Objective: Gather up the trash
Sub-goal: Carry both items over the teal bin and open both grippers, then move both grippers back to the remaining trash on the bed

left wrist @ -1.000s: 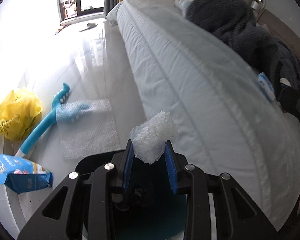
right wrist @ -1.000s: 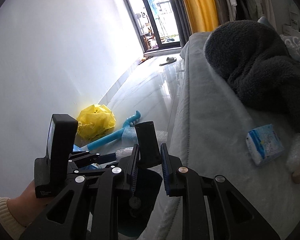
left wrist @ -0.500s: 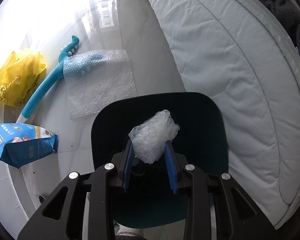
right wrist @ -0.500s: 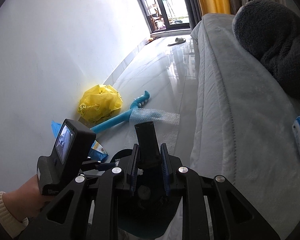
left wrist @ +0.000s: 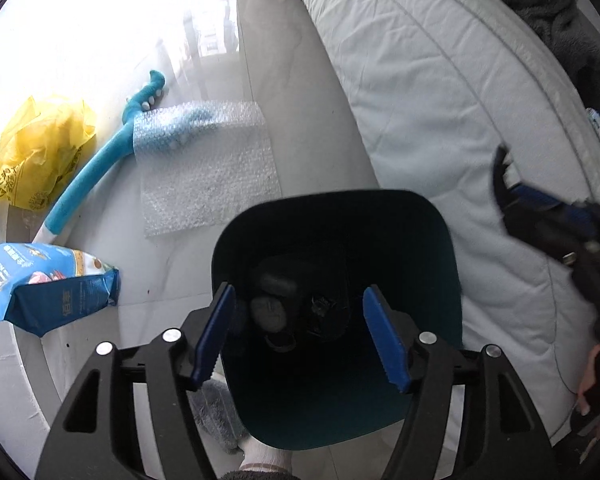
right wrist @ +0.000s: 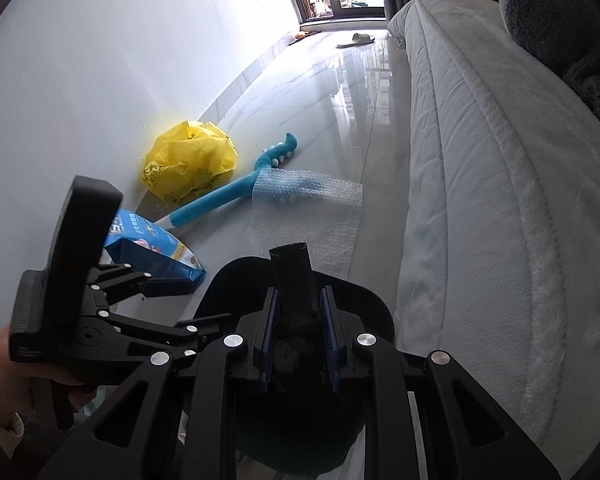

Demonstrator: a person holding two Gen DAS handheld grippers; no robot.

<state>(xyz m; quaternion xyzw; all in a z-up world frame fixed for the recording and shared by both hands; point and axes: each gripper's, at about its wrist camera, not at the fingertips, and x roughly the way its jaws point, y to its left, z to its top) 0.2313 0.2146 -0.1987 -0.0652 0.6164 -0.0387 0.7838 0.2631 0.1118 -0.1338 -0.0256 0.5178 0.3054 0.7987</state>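
Observation:
A dark teal bin [left wrist: 380, 196] stands on the floor beside the bed. My left gripper [left wrist: 298, 292] hangs right over its mouth, pointing steeply down; its jaws are opening and nothing is between the blue pads [left wrist: 214, 332]. Dark, unclear lumps [left wrist: 268, 312] lie at the bin's bottom. My right gripper [right wrist: 299, 294] is shut on a black oblong piece [right wrist: 294, 268] above the bin's rim [right wrist: 364, 300]. It shows blurred at the right edge of the left wrist view as the right gripper [left wrist: 540, 216].
On the floor past the bin lie a bubble wrap sheet [left wrist: 208, 172], a blue long-handled brush [left wrist: 100, 172], a yellow plastic bag [left wrist: 40, 156] and a blue packet [left wrist: 48, 284]. The white bed [left wrist: 440, 100] runs along the right. A socked foot [left wrist: 266, 456] is below the bin.
My left jaws have spread and the clear plastic wad they held is gone from between them. Both grippers have sunk toward the bin. The right still holds the black piece.

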